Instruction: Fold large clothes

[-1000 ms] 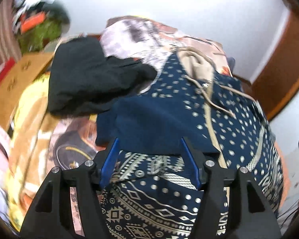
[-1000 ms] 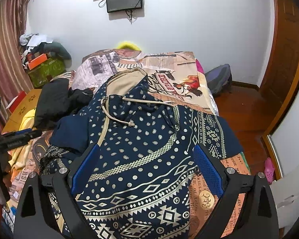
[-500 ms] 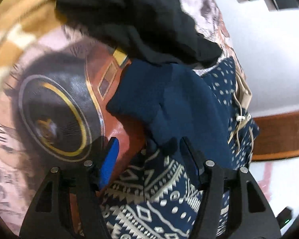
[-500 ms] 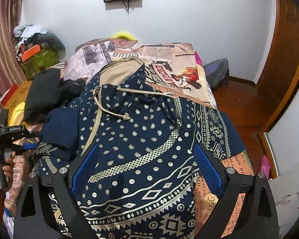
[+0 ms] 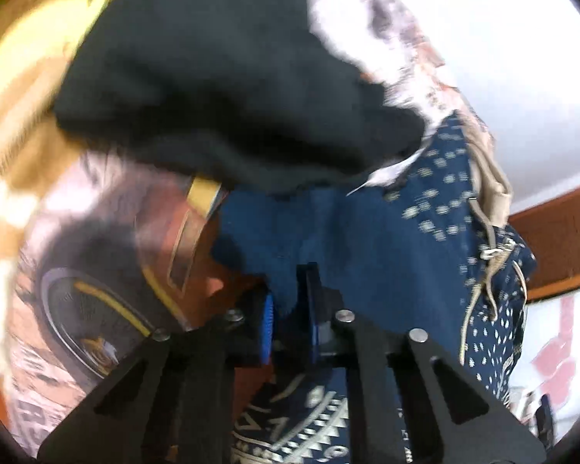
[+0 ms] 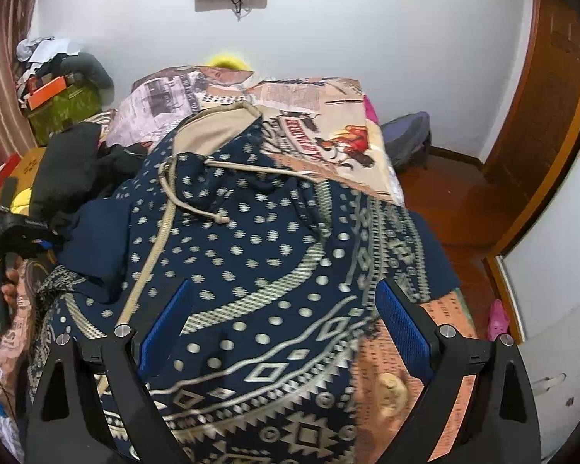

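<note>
A large navy hoodie [image 6: 259, 255] with white dots and patterns, a beige hood and drawcords lies spread on the bed. My left gripper [image 5: 290, 301] is shut on the hoodie's plain navy sleeve [image 5: 328, 239] at its edge; it also shows at the far left of the right wrist view [image 6: 38, 232], held by a hand. My right gripper [image 6: 286, 324] is open and empty, hovering over the hoodie's lower patterned part.
A black garment [image 5: 212, 77] lies beside the sleeve, also in the right wrist view [image 6: 73, 170]. The printed bedsheet [image 6: 313, 116] covers the bed. Boxes and clutter [image 6: 58, 92] stand at the far left, a wooden door [image 6: 553, 96] at the right, a bag [image 6: 406, 139] on the floor.
My left gripper has closed on the navy sleeve; half a second ago it was open over it. My right gripper has moved slightly forward over the hoodie, still open.
</note>
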### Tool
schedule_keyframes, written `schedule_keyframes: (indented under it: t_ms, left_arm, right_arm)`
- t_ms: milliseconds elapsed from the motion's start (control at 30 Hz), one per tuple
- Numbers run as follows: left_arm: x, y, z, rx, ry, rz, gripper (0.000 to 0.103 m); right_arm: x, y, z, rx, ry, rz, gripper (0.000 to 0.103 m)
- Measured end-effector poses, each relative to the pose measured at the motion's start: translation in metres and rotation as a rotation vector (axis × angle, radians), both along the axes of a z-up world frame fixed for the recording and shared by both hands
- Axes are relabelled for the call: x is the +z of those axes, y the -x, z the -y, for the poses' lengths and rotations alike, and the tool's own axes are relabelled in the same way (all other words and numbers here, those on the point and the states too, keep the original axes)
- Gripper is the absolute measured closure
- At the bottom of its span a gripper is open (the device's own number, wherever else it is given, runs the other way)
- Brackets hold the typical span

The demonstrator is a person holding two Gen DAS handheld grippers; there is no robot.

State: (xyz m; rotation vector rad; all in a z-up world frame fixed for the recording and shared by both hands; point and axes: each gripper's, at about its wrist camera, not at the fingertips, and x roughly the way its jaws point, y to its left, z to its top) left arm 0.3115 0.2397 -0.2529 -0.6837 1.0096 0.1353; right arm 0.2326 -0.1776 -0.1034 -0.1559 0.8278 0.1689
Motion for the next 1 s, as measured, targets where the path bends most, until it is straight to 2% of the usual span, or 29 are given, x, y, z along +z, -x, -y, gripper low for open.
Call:
schedule_keyframes:
  t_ms: [67, 133, 233, 333, 500, 600, 733, 1000]
  left_arm:
    - [0.030, 0.000, 0.011, -0.029, -0.075, 0.056, 0.094]
    - [0.056, -0.002, 0.019, -0.055, -0.102, 0.116, 0.094]
    - [0.111, -0.002, 0.045, -0.112, -0.150, 0.230, 0.095]
    - [0.157, -0.003, 0.075, -0.175, -0.186, 0.321, 0.095]
    - [0.208, -0.011, 0.131, -0.295, -0.206, 0.423, 0.095]
    - [0.218, -0.019, 0.168, -0.368, -0.184, 0.441, 0.095]
    - [0.214, -0.031, 0.219, -0.451, -0.154, 0.436, 0.095]
    - [0.164, -0.042, 0.330, -0.664, -0.140, 0.314, 0.095]
  right_arm:
    - [0.004, 0.002, 0.008, -0.022, 0.003, 0.014, 0.010]
    - [0.011, 0.004, 0.020, -0.046, -0.013, 0.026, 0.010]
    - [0.019, 0.008, 0.035, -0.073, -0.034, 0.040, 0.010]
    - [0.026, 0.014, 0.049, -0.096, -0.029, 0.064, 0.010]
    - [0.028, 0.021, 0.072, -0.123, -0.028, 0.080, 0.010]
    - [0.022, 0.024, 0.084, -0.116, -0.035, 0.054, 0.010]
    - [0.010, 0.031, 0.097, -0.139, 0.009, 0.034, 0.010]
    - [-0.003, 0.039, 0.126, -0.167, -0.010, -0.007, 0.010]
